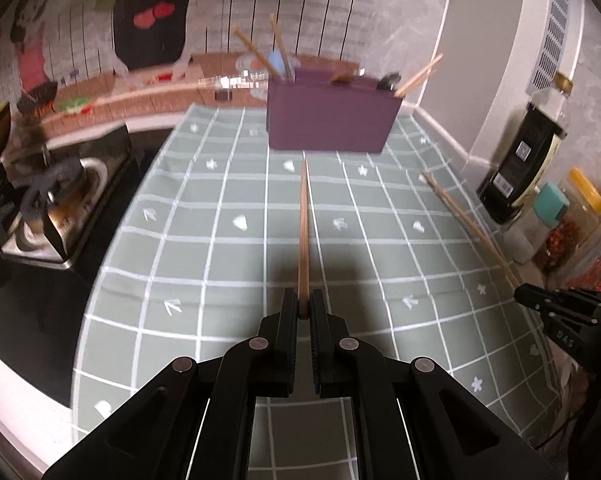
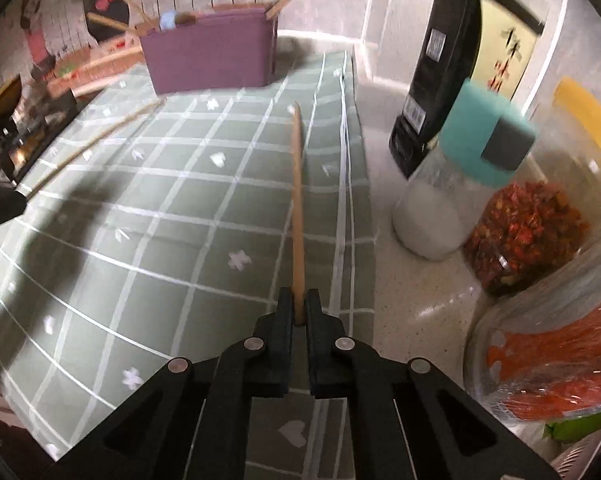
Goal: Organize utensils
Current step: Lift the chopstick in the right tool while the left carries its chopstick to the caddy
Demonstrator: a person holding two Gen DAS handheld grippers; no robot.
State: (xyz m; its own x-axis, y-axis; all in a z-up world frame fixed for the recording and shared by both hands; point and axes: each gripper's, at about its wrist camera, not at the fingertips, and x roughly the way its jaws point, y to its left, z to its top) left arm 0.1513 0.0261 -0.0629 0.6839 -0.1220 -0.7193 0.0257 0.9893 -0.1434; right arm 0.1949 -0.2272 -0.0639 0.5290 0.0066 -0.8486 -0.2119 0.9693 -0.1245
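My left gripper (image 1: 303,303) is shut on a wooden chopstick (image 1: 303,232) that points ahead at a purple utensil box (image 1: 328,116) holding several chopsticks. My right gripper (image 2: 299,308) is shut on another wooden chopstick (image 2: 297,200), also held above the green checked cloth (image 2: 160,208). The box shows in the right wrist view (image 2: 212,56) at the far end of the cloth. The right gripper (image 1: 540,300) and its chopstick (image 1: 468,224) show at the right of the left wrist view. The left gripper's chopstick (image 2: 92,148) shows at the left of the right wrist view.
A gas stove (image 1: 48,196) sits left of the cloth. On the counter to the right stand a black carton (image 2: 444,80), a teal-capped salt jar (image 2: 448,196), a jar of red chilli (image 2: 528,232) and a glass jar (image 2: 548,368). A wall runs behind the box.
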